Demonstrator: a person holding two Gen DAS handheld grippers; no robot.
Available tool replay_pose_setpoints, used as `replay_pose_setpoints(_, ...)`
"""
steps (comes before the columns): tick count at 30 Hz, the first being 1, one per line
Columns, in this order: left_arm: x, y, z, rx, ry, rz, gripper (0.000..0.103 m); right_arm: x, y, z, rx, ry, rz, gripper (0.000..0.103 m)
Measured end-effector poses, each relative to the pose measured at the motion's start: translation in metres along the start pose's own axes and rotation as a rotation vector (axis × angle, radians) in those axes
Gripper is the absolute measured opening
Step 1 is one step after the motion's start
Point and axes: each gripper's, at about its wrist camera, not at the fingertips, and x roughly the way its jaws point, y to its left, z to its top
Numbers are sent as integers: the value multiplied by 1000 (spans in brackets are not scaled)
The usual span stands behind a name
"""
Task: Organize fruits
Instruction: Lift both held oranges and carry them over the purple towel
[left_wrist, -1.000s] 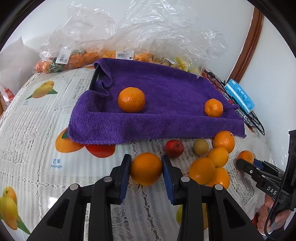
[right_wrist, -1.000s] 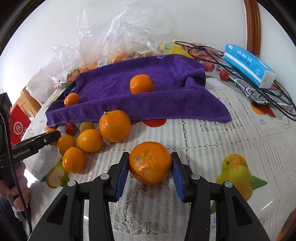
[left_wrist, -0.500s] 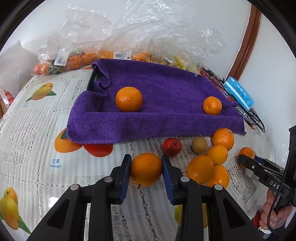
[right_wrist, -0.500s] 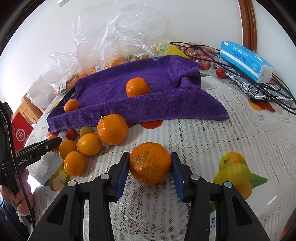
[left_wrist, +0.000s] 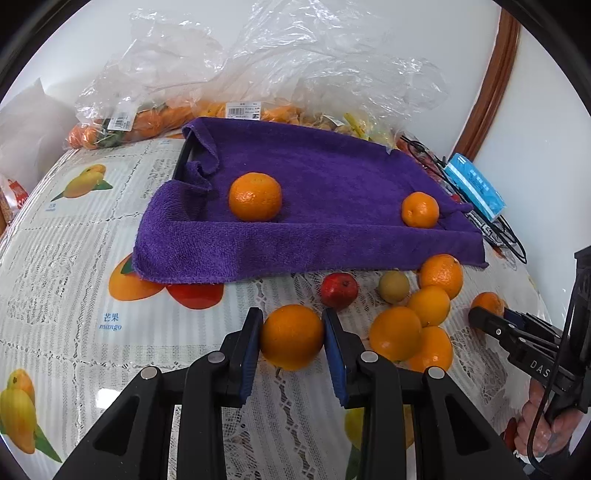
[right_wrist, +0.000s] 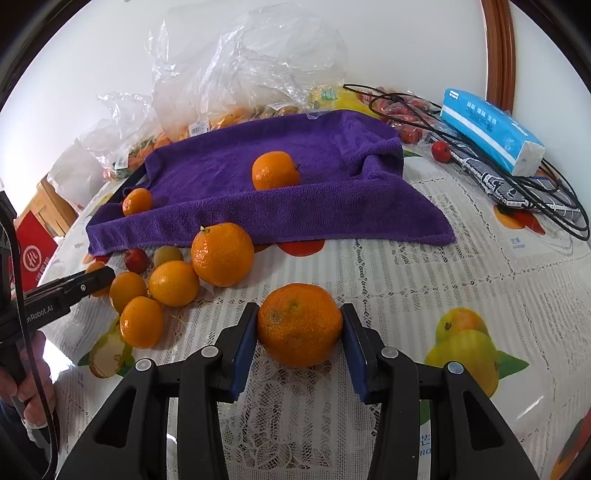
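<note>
My left gripper (left_wrist: 291, 332) is shut on a smooth orange (left_wrist: 291, 336), low over the lace tablecloth. My right gripper (right_wrist: 299, 328) is shut on a bigger, mottled mandarin (right_wrist: 300, 325). A purple towel (left_wrist: 332, 221) covers a dark tray beyond, with two oranges (left_wrist: 255, 197) (left_wrist: 420, 209) lying on it. Between the two grippers lies a loose pile of oranges (left_wrist: 395, 333), with a red fruit (left_wrist: 339, 290) and a yellow-green fruit (left_wrist: 394, 287). Each wrist view shows the other gripper from the side, the right gripper (left_wrist: 480, 315) and the left gripper (right_wrist: 99, 275).
Clear plastic bags (left_wrist: 258, 74) holding more fruit line the wall behind the towel. A blue tissue pack (right_wrist: 491, 136), black cables (right_wrist: 535, 192) and a remote lie at the far right. A red box (right_wrist: 33, 254) stands off the table's left edge.
</note>
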Motion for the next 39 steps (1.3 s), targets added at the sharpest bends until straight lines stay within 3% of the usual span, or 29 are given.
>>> replay_pose_setpoints(7,-10,-5,1,22,-38,-26,31,-9,-6,0,33,-45,5,44)
replay_pose_setpoints(10,-16,-2,1,8,-39,-37,31,-15,-2,0,25,-59,-29,44)
replay_pose_setpoints(15,-35,1,4,-30,-53,-69,31,-35,6,4,17,-78,-3,44)
replay_pose_setpoints(25,-71,-4,50,-29,-153,-40,31,-66,30,52,-27,-183,16,44)
replay_pose_setpoints(39,-42,6,95,-97,-192,11,31,-43,37,114,-72,-242,28,44)
